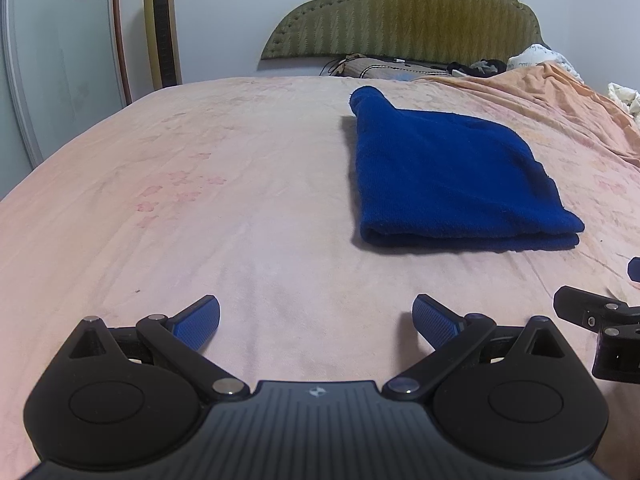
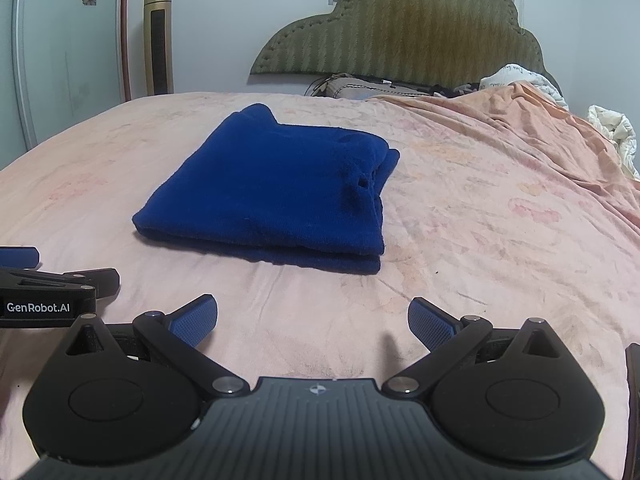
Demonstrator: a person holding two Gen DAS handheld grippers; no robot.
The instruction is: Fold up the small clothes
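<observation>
**Left wrist and right wrist: both grippers empty, blue garment folded on the bed**

Left wrist view, nearest first: the left gripper [image 1: 316, 322] sits low over the pink bedsheet [image 1: 200, 200] with its two blue-padded fingers [image 1: 200, 320] spread wide apart and nothing between them. At the right edge of this view part of the right gripper's black body shows just beside it, too little of it to read there. Past the fingertips, ahead and to the right, lies the blue garment [image 1: 452, 176], folded into a thick rectangle with a doubled edge facing the camera and a narrow bit sticking up at its far left corner. It rests flat on the sheet, apart from both grippers.

Right wrist view gives the same order. The right gripper [image 2: 312, 322] also has its fingers [image 2: 432, 322] splayed fully and holds nothing; bare sheet [image 2: 500, 220] shows in the gap. The left gripper [image 2: 60, 280] pokes in from the left edge, near it. The garment [image 2: 272, 192] lies ahead and slightly left, its folded layers stacked, with a small rumpled dent on the right side of its top.

Farther back, an orange blanket [image 2: 500, 128] is bunched up on the right of the bed, with white bedding [image 2: 612, 132] beyond it. Dark cables and small clutter [image 1: 400, 65] lie at the foot of the olive padded headboard [image 1: 404, 16]. A gold tower fan [image 1: 161, 24] stands against the wall to the left, beside a wardrobe door with flower decals [image 1: 52, 40].
</observation>
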